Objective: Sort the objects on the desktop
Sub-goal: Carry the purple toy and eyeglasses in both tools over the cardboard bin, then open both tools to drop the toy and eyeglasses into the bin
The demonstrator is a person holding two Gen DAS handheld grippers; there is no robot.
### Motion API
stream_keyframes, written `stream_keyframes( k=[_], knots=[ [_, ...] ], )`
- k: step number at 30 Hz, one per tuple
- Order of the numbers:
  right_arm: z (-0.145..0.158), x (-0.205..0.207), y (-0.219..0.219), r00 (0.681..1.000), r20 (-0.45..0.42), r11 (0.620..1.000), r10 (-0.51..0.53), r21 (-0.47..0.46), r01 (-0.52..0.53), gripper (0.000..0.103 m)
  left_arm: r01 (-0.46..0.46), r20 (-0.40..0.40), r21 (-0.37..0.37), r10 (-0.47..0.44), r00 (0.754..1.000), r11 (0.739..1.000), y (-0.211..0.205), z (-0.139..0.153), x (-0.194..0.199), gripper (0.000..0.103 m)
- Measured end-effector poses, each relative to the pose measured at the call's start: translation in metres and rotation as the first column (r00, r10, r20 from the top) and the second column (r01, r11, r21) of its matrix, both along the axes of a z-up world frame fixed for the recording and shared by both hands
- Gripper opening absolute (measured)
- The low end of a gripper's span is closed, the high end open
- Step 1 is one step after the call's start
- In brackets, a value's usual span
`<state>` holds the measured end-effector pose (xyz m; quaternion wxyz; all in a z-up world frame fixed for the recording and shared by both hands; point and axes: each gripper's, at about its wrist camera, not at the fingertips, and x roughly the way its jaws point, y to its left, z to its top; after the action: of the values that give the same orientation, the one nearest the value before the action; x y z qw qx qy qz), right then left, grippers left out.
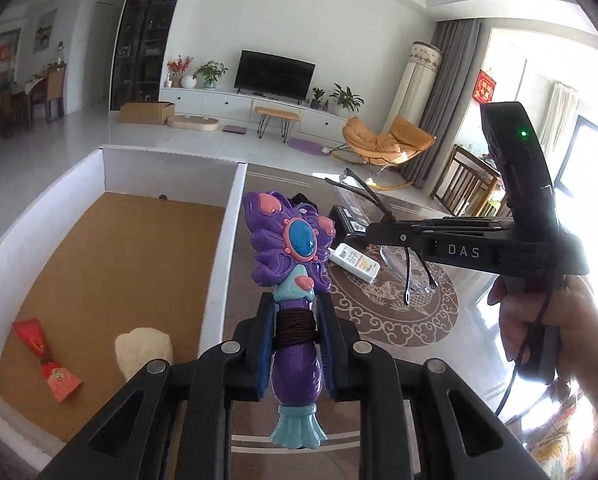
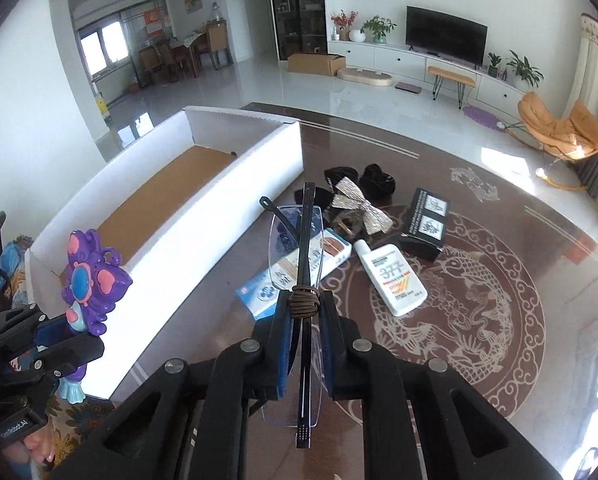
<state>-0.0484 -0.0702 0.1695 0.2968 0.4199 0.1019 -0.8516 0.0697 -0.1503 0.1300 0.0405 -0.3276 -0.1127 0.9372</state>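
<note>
The purple toy wand (image 1: pixel 289 280) sits clamped in my left gripper (image 1: pixel 295 340), held by its narrow handle, raised beside the white box (image 1: pixel 227 240); it looks like light, stiff plastic, so the handle is a sound place to grip. My right gripper (image 2: pixel 305 332) is closed on the glasses (image 2: pixel 299 264) at a folded temple, above the table (image 2: pixel 499 360). I judge them fragile and slippery at the lenses, so the temple suits best.
</note>
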Motion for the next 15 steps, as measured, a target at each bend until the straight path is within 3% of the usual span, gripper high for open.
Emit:
stream_keyframes(
  k=[3,7,14,15],
  knots=[
    [0.015,0.014,-0.063,0.995,0.005,0.992,0.102,-0.075,-0.102,0.014,-0.125,0.048,-0.053,0.127,0.991,0.991,-0.053,-0.003,0.001,0.02],
    [0.014,0.033,-0.141,0.973,0.042,0.966,0.227,-0.135,-0.22,0.014,-0.255,0.19,-0.053,0.26,0.947,0.966,-0.116,-0.034,-0.009,0.02],
    [-0.032,0.043,-0.222,0.948,0.124,0.954,0.292,-0.107,-0.28,0.017,-0.277,0.372,-0.093,0.292,0.881,0.956,-0.137,-0.088,-0.019,0.022],
    [-0.04,0.043,-0.227,0.947,0.136,0.955,0.291,-0.104,-0.278,0.027,-0.277,0.38,-0.092,0.291,0.878,0.956,-0.136,-0.092,-0.019,0.022]
  ],
)
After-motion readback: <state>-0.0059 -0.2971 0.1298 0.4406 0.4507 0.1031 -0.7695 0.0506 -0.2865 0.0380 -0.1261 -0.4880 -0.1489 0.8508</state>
